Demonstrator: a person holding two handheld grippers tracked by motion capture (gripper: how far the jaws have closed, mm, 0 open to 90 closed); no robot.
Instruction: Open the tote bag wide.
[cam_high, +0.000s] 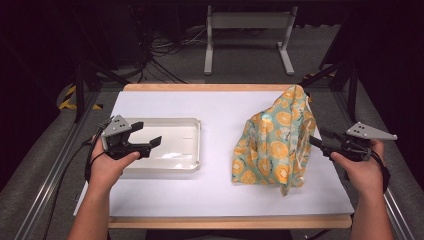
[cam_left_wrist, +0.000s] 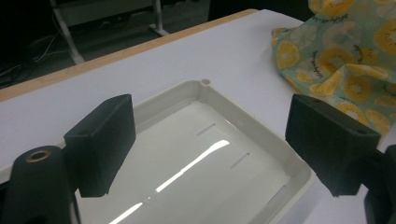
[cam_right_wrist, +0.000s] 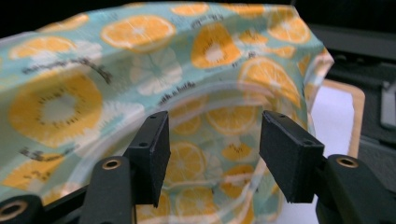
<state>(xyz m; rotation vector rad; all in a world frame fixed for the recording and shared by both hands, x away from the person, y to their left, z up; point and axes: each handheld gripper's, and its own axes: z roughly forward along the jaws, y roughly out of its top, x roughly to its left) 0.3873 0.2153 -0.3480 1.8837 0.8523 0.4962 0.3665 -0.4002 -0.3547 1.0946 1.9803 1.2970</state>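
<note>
A teal cloth printed with orange slices (cam_high: 274, 142) is draped over something rounded on the right half of the white table. My right gripper (cam_high: 316, 138) sits just at its right edge, jaws open, pointing into the fabric (cam_right_wrist: 154, 88); nothing is between its pads (cam_right_wrist: 285, 154). On the left stands a shallow white tray (cam_high: 192, 145), nothing in it. My left gripper (cam_high: 146, 134) hovers over the tray's left part, jaws open and bare. In the left gripper view the tray rim (cam_left_wrist: 205, 86) lies below the jaws and the cloth (cam_left_wrist: 345, 51) is at the upper right.
The white table top (cam_high: 220, 190) has a wooden edge at front and back. Beyond the far edge are a grey metal stand (cam_high: 247, 30) and cables on the floor. Metal rails run along both sides of the table.
</note>
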